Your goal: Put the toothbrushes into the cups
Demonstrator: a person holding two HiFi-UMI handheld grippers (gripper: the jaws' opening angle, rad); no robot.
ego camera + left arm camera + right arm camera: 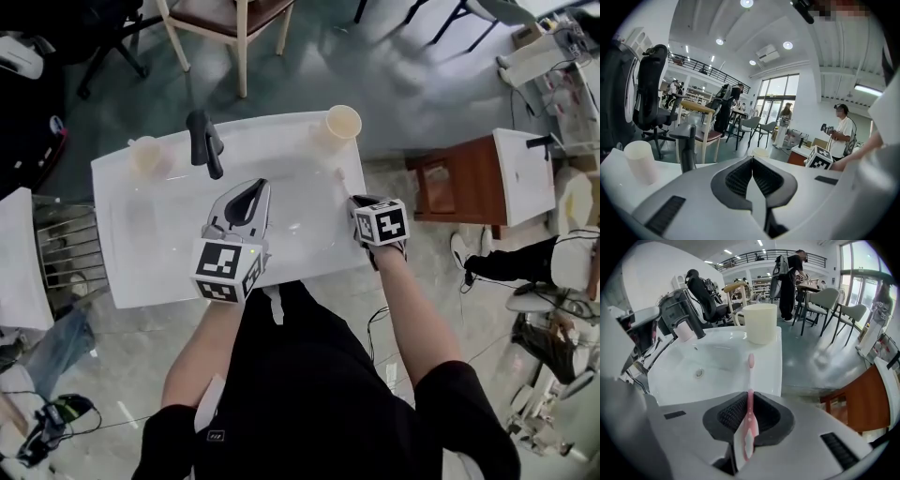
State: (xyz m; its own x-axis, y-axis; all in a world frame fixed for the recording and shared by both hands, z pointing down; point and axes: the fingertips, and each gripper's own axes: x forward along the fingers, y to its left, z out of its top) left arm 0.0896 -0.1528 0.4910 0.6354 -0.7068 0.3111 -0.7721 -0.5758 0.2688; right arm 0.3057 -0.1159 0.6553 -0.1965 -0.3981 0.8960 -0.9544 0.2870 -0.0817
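Two grippers were held over the white sink (111, 202), the left gripper (752, 160) above the middle of the basin and the right gripper (750, 401) at the sink's right edge. On the left one the jaws were pressed fully together with nothing between them, and their tip pointed across the basin toward the far rim, to the right of the black faucet (687, 146). On the right one the jaws were closed narrowly on the handle of a pink toothbrush (750, 390), the ribbed pads pressing it from both sides. The butt of the handle stuck back toward the camera, and the bristle head reached forward past the jaw tips over the flat right rim of the sink. Whether the head rested on that rim or hung just clear of it could not be told. Ahead of the brush head, and apart from it, a cream cup (760, 323) stood upright on the sink's back right corner. A second cup (145, 153) stood upright at the back left corner, beyond the faucet, well apart from both grippers.
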